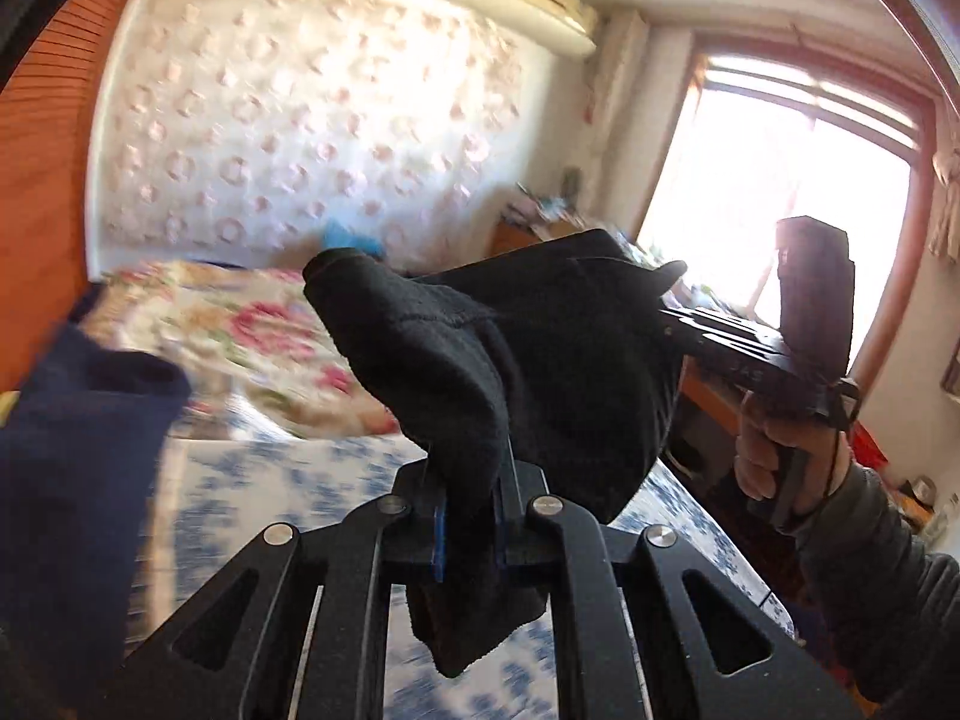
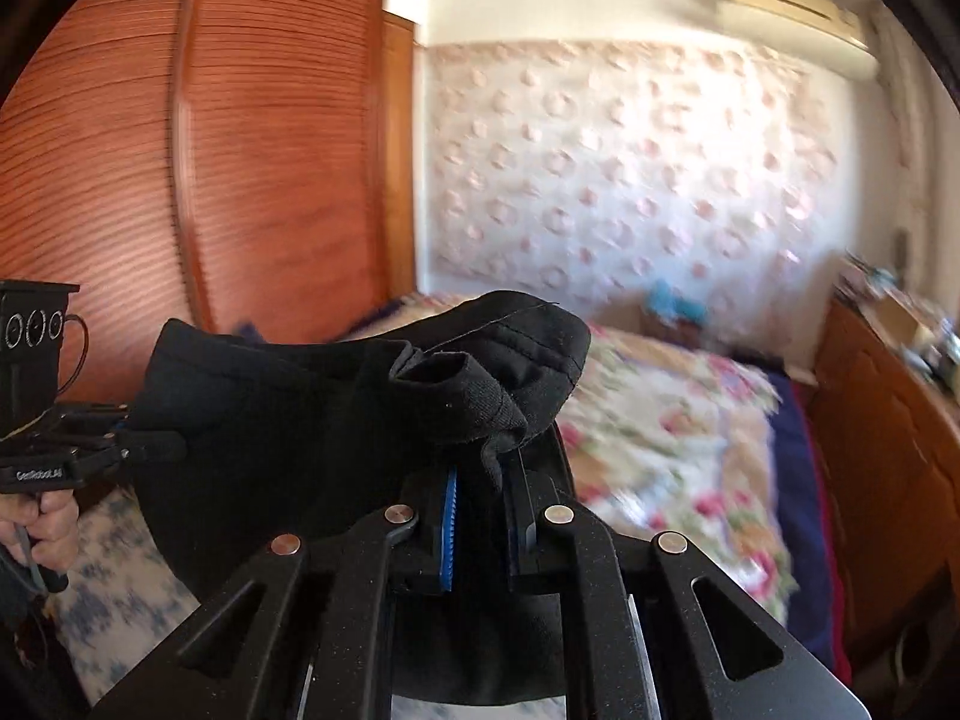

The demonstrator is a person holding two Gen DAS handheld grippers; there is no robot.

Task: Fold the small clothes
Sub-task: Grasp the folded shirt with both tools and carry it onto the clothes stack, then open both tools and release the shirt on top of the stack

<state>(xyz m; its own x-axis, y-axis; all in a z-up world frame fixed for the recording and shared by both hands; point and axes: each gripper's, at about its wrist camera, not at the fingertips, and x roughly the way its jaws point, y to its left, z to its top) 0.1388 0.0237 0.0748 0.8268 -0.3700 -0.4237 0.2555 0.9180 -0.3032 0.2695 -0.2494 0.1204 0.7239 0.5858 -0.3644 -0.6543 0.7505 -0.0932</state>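
Both grippers, left (image 1: 471, 531) and right (image 2: 486, 525), clamped opposite edges of one small black knit garment (image 1: 528, 360) above the blue-patterned bedsheet (image 1: 288, 480).

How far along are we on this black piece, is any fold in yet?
Done: the black garment is picked up off the bed. In hand: left gripper and right gripper each pinch an edge, holding it bunched in the air. Left: no fold shows yet; spread, fold, set down.

The left wrist camera sits close behind its tool (image 1: 471, 531) and faces the patterned wall (image 1: 288, 138), with the window (image 1: 798, 192) at 2 o'clock. The right wrist camera faces the same wall (image 2: 630, 180), wardrobe (image 2: 198, 150) at 10 o'clock. Both share the bed (image 1: 240, 324) and the black garment (image 1: 510, 360).
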